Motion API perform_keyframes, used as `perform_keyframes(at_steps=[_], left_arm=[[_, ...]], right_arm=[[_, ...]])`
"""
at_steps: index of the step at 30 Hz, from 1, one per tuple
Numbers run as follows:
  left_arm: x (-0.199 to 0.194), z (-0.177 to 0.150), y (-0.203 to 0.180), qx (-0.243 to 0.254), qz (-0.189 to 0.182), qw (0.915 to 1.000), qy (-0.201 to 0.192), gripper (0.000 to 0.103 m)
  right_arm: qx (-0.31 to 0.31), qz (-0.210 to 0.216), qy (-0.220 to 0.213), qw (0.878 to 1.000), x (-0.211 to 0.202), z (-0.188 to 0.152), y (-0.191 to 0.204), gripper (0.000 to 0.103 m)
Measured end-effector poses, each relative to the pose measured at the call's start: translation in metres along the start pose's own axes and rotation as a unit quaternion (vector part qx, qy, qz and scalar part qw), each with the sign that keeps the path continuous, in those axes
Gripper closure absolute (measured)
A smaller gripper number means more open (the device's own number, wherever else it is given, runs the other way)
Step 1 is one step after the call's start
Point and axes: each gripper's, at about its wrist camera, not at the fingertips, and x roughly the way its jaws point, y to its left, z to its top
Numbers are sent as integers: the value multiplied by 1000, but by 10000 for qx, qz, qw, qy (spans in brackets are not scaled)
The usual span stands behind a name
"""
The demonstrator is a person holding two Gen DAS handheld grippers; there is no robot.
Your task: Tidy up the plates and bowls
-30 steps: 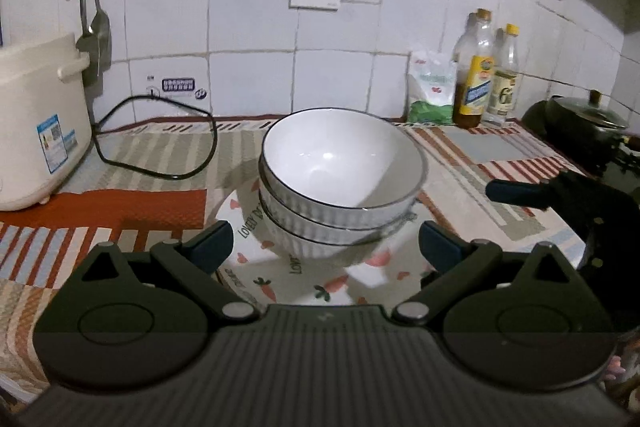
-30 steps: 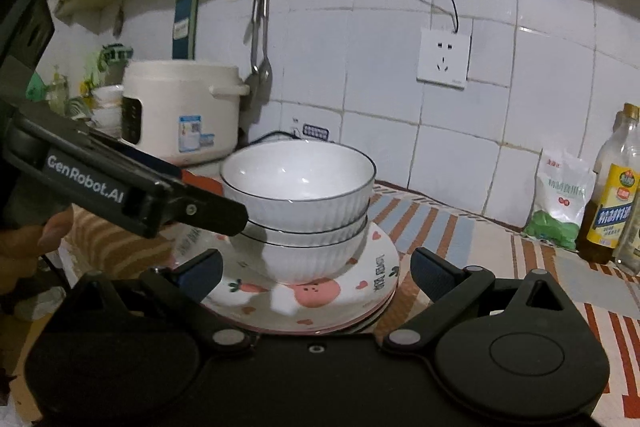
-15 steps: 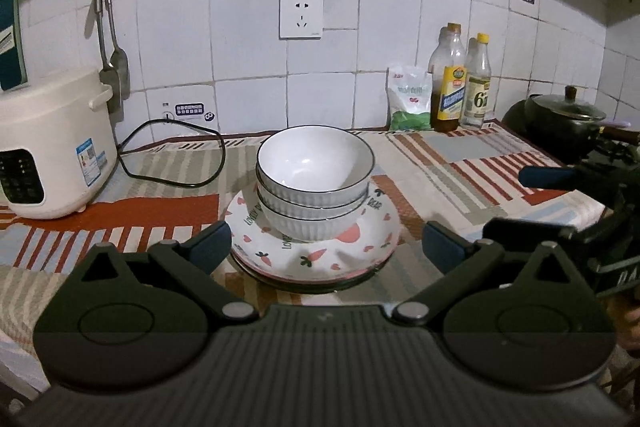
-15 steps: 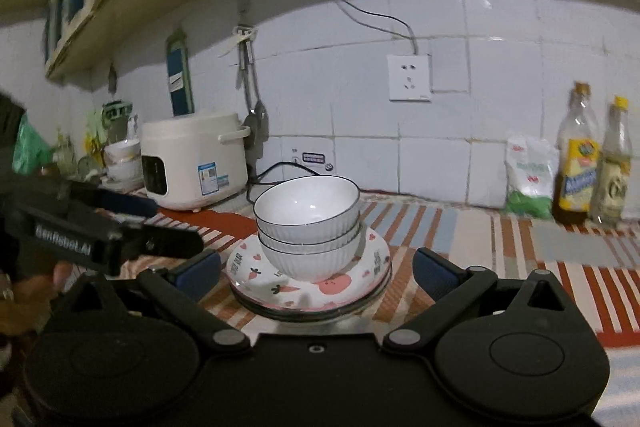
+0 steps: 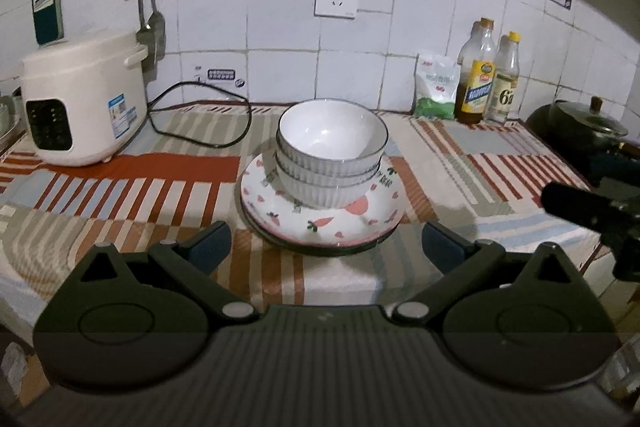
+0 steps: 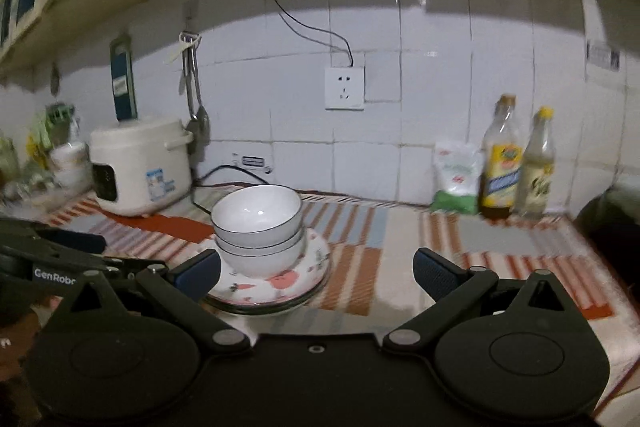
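Observation:
Three white ribbed bowls [image 5: 332,151] with dark rims sit nested on a stack of plates [image 5: 320,227] printed with carrots and strawberries, in the middle of the striped counter cloth. The same bowls [image 6: 258,227] and plates [image 6: 280,285] show in the right wrist view. My left gripper [image 5: 326,245] hangs open in front of the plates, apart from them, with nothing between its fingers. My right gripper [image 6: 316,269] is open too, near the counter's front edge to the right of the stack. Each gripper shows at the edge of the other's view.
A white rice cooker [image 5: 80,99] with a black cord [image 5: 200,115] stands at the back left. Two bottles [image 5: 488,75] and a salt bag [image 5: 436,87] line the tiled wall at the right. A dark lidded pot [image 5: 580,131] sits at the far right.
Both grippers have pulled back from the stack, which now looks smaller and farther away. Both stay open. The bowls and plates have not moved.

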Motion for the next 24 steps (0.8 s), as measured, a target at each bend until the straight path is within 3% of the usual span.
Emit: perform_keyframes(at_steps=[8, 14, 18, 24], left_arm=[[-13, -12, -9, 43, 208, 9992, -332, 0], [-21, -22, -17, 90, 358, 9978, -550, 0], [-21, -26, -21, 25, 455, 9974, -566, 0], [-20, -34, -26, 39, 543, 9972, -512, 0]], right_arm=[[217, 57, 75, 9997, -12, -1, 5, 0], [659, 283, -483, 9963, -24, -15, -5, 0], [555, -161, -283, 9979, -24, -20, -8, 0], [837, -121, 38, 9964, -23, -25, -20, 0]])
